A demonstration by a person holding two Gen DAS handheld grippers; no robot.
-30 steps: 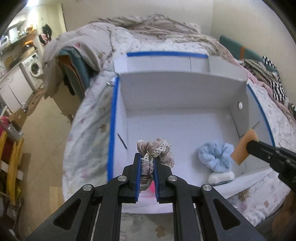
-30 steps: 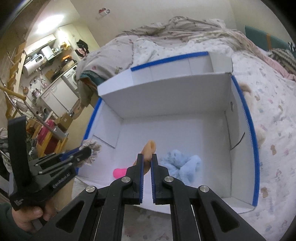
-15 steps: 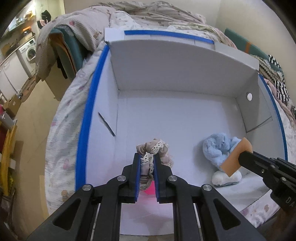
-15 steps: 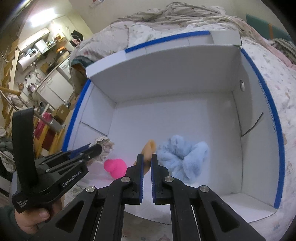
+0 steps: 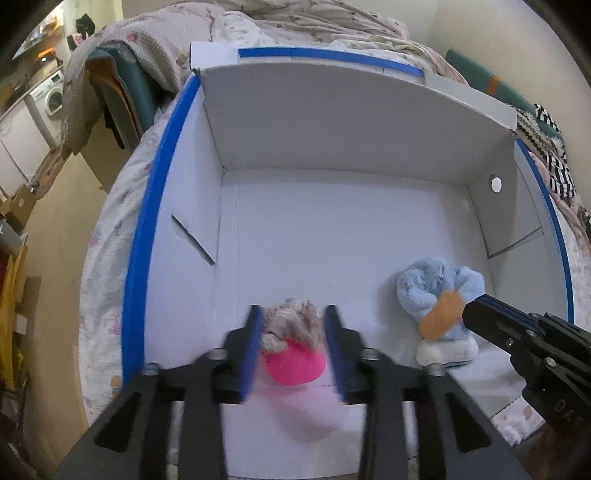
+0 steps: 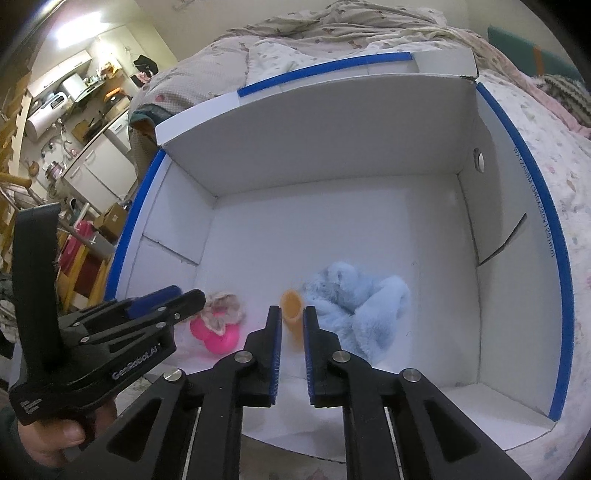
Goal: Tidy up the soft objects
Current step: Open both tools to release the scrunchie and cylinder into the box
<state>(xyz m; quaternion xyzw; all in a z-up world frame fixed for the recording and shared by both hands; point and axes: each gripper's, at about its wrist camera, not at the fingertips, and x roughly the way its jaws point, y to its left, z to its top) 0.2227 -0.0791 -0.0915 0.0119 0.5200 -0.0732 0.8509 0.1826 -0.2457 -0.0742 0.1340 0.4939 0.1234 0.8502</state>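
Observation:
A white box with blue-taped rims (image 5: 147, 236) (image 6: 554, 258) lies open on the bed. My left gripper (image 5: 293, 314) is open, its jaws apart around a beige lace scrunchie (image 5: 291, 323) (image 6: 221, 308) that rests on a pink soft ball (image 5: 293, 365) (image 6: 216, 336) on the box floor. My right gripper (image 6: 292, 314) is open, its jaws slightly apart beside an orange sponge piece (image 6: 293, 312) (image 5: 441, 319), which lies against a fluffy light-blue toy (image 6: 358, 299) (image 5: 436, 288).
The box sits on a floral quilt (image 6: 554, 147) with rumpled bedding (image 5: 295, 29) behind it. A white pad (image 5: 445, 350) lies under the blue toy. A kitchen area with a washing machine (image 5: 48, 99) lies off the bed's left side.
Both grippers moved down into the box and opened. The left one let go of the scrunchie onto the pink ball; the right one let go of the orange sponge by the blue toy.

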